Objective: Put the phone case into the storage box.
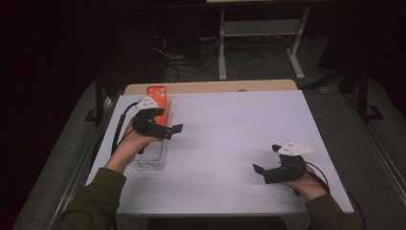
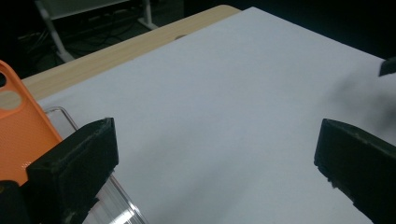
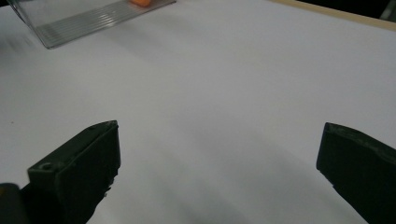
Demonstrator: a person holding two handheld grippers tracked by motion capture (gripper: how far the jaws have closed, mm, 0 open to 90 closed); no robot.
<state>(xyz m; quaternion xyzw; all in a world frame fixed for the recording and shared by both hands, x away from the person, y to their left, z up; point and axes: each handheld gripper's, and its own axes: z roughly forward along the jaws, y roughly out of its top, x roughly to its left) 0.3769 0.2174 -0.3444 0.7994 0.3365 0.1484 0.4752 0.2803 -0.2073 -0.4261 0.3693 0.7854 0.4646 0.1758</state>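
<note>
An orange phone case [image 1: 156, 93] lies on the far end of a clear ribbed tray [image 1: 152, 155] at the table's left side. My left gripper [image 1: 171, 120] hovers over that tray, just right of the case, and points right. In the left gripper view its jaws [image 2: 215, 149] stand wide apart with nothing between them; the orange case [image 2: 18, 135] and the tray's rim [image 2: 119, 200] lie by the left jaw. My right gripper [image 1: 265, 158] rests near the front right of the table, open and empty, pointing left. Its own view [image 3: 217, 149] looks across bare white table toward the tray [image 3: 88, 21].
A white sheet [image 1: 230, 139] covers the tabletop, with a strip of wood [image 1: 215, 86] along the far edge. Beyond the table the dark floor holds cables and a white stand's legs [image 1: 222, 62]. Metal rails [image 1: 88, 158] run down both sides.
</note>
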